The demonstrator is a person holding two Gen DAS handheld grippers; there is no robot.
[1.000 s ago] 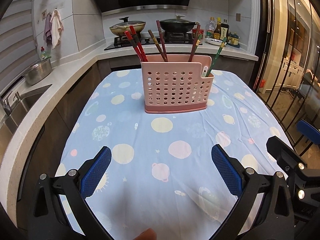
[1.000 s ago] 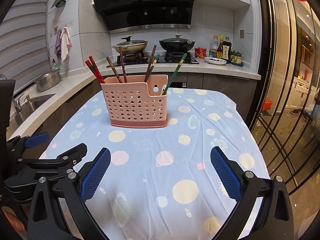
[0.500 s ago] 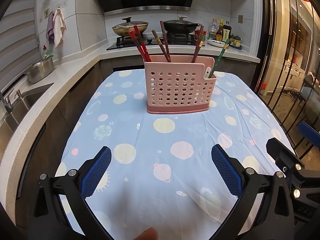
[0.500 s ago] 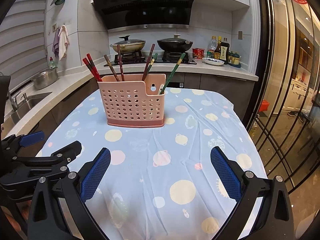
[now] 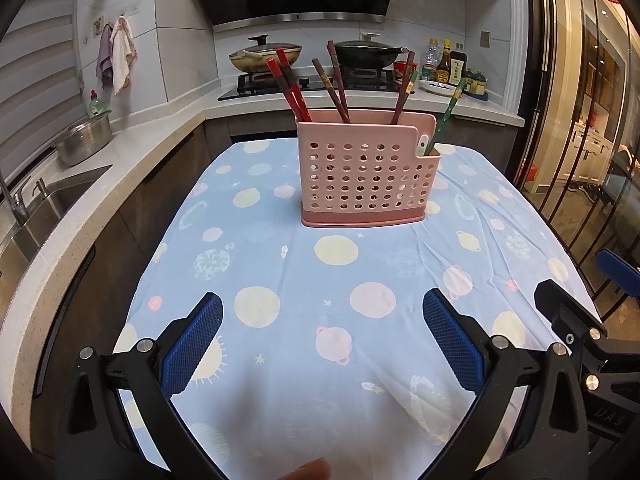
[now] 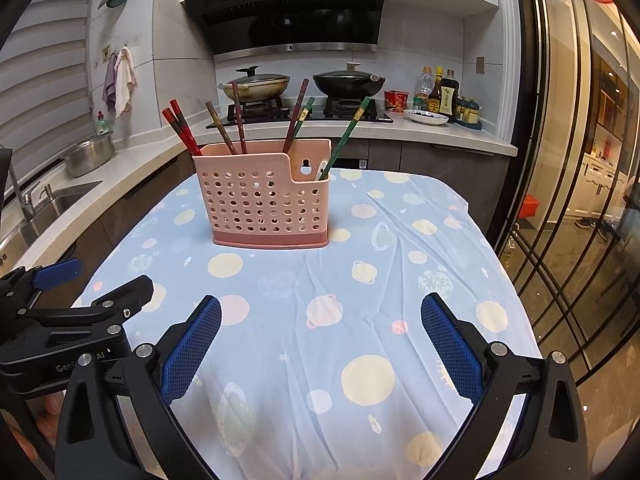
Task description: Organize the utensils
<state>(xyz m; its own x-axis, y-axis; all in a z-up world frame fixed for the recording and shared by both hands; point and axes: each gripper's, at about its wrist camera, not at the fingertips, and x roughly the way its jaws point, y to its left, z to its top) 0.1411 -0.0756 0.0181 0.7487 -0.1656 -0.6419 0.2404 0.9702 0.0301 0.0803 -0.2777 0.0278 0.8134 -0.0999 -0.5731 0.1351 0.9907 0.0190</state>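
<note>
**Thin chopsticks, upright in a light holder**

Both claws hang released and empty over the counter's near edge: the left claw [image 5: 322,340] and the right claw [image 6: 320,340]. The pink holder [image 5: 366,178] stands toward the counter's far edge, mid-width, on the blue cloth [image 6: 360,280]. Red chopsticks [image 5: 289,86], brown ones [image 6: 230,126] and a green one [image 6: 347,138] lean out of it. They look stiff, light and slick; pinch one on its exposed upper shaft. The plastic holder may tip if tugged sideways.
</note>
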